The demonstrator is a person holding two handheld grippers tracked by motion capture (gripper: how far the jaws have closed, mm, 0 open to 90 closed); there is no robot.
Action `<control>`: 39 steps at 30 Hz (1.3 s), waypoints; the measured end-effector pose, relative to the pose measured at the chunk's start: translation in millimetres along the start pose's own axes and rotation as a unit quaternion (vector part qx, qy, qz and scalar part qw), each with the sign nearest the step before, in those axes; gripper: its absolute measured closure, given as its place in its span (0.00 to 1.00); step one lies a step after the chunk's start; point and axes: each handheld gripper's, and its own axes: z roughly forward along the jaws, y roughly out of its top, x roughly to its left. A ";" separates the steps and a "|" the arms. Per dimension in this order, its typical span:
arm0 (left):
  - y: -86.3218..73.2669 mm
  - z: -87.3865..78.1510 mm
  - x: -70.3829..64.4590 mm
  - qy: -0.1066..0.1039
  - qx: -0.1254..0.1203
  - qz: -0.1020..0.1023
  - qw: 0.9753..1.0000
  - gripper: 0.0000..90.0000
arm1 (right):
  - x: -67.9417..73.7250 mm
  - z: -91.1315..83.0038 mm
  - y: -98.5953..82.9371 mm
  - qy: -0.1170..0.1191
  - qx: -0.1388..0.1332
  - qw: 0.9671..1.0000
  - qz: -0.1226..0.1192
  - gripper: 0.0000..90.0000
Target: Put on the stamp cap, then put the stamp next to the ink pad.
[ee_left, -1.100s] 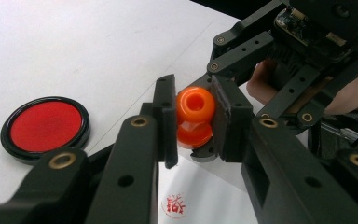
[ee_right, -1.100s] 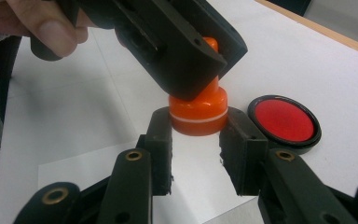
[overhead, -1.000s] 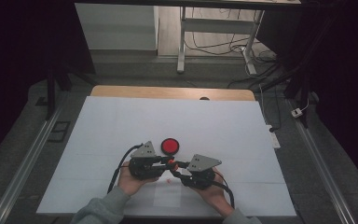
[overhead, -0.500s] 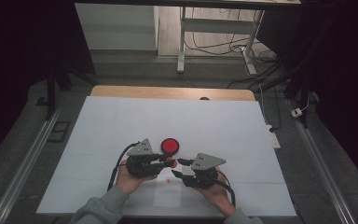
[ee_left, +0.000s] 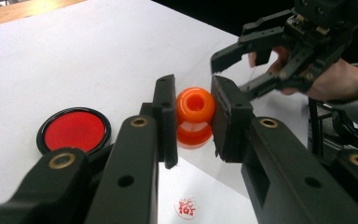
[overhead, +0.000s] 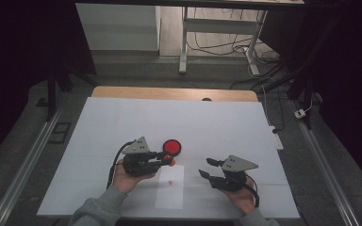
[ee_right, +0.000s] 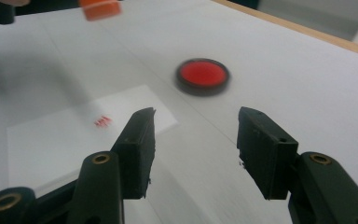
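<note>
- Writing: a small red stamped mark (ee_left: 185, 208) sits on the white paper slip (overhead: 170, 187) lying on the table; its characters are too small and smeared to read. No brand or label legible on either tool.
- Left gripper (overhead: 166, 159): jaws clenched on a glossy orange plastic spool-shaped piece (ee_left: 195, 116), pinched at its upper bulge. The left gripper view shows a hole in its top and a second, lower bulge hanging below the jaws, above the table.
- Piece's place: held in the air just beside the round red disc with a black rim (overhead: 172, 146), over the near edge of the paper slip's top end.
- Right gripper (overhead: 208, 167): jaws released, wide apart, nothing between them; well clear of the left one, out over the white table sheet (overhead: 226, 127).
- The high view gives the layout: disc behind the left gripper, slip between the two hands, wooden table edge (overhead: 169, 92) at the far side.
- The left gripper view adds the piece's shape and the right gripper (ee_left: 228, 65) beyond it, a hand behind.
- The right gripper view, blurred, shows the disc (ee_right: 202, 76) ahead, the slip to its left, and the orange piece (ee_right: 100, 9) at the top edge.
</note>
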 end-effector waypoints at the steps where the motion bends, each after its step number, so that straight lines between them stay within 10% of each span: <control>1: 0.0 -0.1 0.2 0.000 0.000 0.000 1.000 0.80 | -3.3 -4.8 -2.0 -0.006 -0.001 1.000 0.002 0.51; 16: 1.3 -4.6 2.7 0.015 0.005 0.003 1.000 0.80 | -28.4 -55.3 -31.5 -0.073 0.020 0.997 0.014 0.50; 39: 1.0 -21.7 24.5 0.057 0.003 -0.006 0.998 0.80 | -33.5 -61.7 -39.6 -0.083 0.026 0.996 0.017 0.50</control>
